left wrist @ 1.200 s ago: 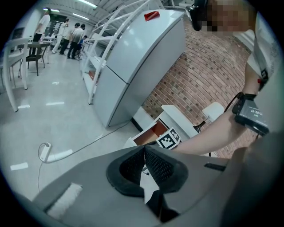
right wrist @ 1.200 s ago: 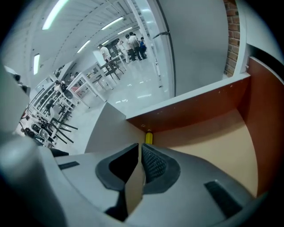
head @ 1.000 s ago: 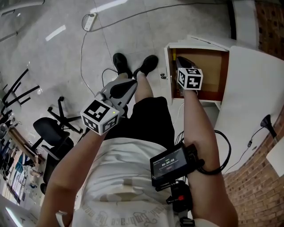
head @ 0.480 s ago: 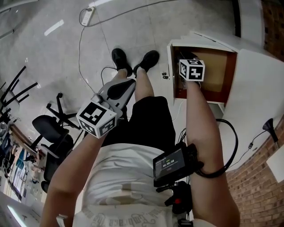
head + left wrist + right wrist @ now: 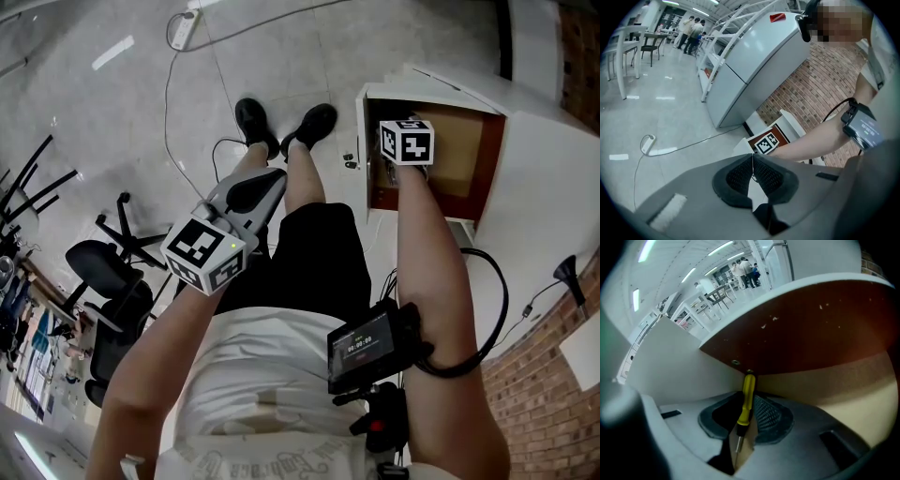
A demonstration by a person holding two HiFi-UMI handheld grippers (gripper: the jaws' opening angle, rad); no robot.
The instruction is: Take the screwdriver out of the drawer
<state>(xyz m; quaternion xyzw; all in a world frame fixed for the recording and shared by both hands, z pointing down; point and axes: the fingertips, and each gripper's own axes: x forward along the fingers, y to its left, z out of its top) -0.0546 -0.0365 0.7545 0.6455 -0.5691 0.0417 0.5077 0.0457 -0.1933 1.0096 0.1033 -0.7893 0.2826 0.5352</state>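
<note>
Between 2 fingers [image 5: 769, 414] of the right gripper [image 5: 748, 401] sits the screwdriver [image 5: 746, 404], seemingly pinched.

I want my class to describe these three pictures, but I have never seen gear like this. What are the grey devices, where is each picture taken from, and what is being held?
There is no robot here: a person holds a two-jaw gripper in each hand. The head view comes from a camera on the person's head and looks down over their arms, legs and the floor. The other two views come from a camera riding on each gripper, looking along its jaws. The black-and-white cubes are parts of the grippers.

The right gripper reaches into an open drawer with a bare wooden bottom. Its jaws are closed on a yellow-handled screwdriver, the metal shaft pointing back toward the camera.

The left gripper is held away from the drawer, jaws together and holding nothing.
</note>
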